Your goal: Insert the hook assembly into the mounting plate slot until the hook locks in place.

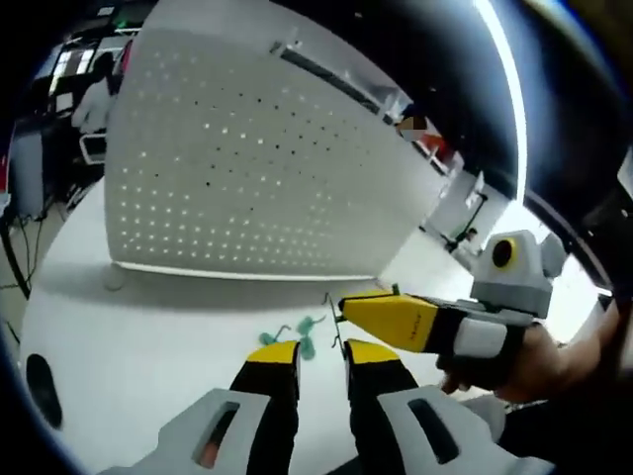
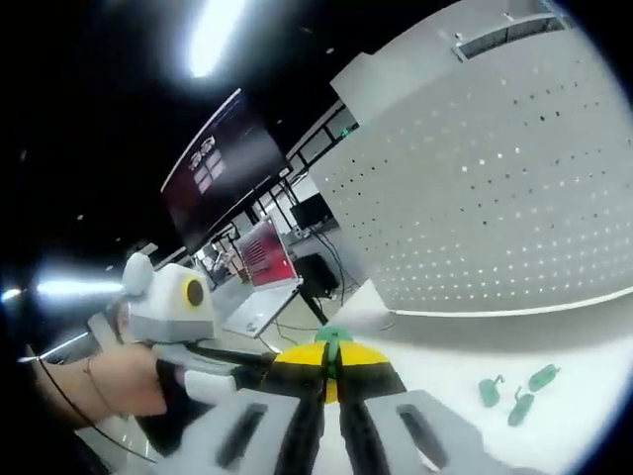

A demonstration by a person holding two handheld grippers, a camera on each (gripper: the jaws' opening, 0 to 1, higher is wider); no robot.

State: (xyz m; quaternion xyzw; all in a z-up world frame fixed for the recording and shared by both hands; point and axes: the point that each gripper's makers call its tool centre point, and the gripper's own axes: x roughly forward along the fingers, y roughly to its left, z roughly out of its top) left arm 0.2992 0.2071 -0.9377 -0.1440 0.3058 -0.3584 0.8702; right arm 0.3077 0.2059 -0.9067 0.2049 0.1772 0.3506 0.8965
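Note:
The white perforated mounting plate (image 1: 247, 168) (image 2: 495, 178) stands upright on the white table. My right gripper (image 2: 332, 364) is shut on a green hook assembly (image 2: 333, 341), whose green head pokes up between the yellow tips. In the left gripper view the right gripper (image 1: 346, 315) comes in from the right, a thin wire hook (image 1: 336, 332) hanging at its tip, well short of the plate. My left gripper (image 1: 321, 354) is open below it, nothing between its jaws. In the right gripper view the left gripper (image 2: 252, 358) enters from the left, held by a hand (image 2: 109, 381).
Three loose green hooks (image 1: 302, 332) (image 2: 516, 391) lie on the white table (image 1: 148, 336) in front of the plate. Desks, monitors and a red screen (image 2: 265, 252) stand behind. A seated person (image 1: 94, 99) is far left of the plate.

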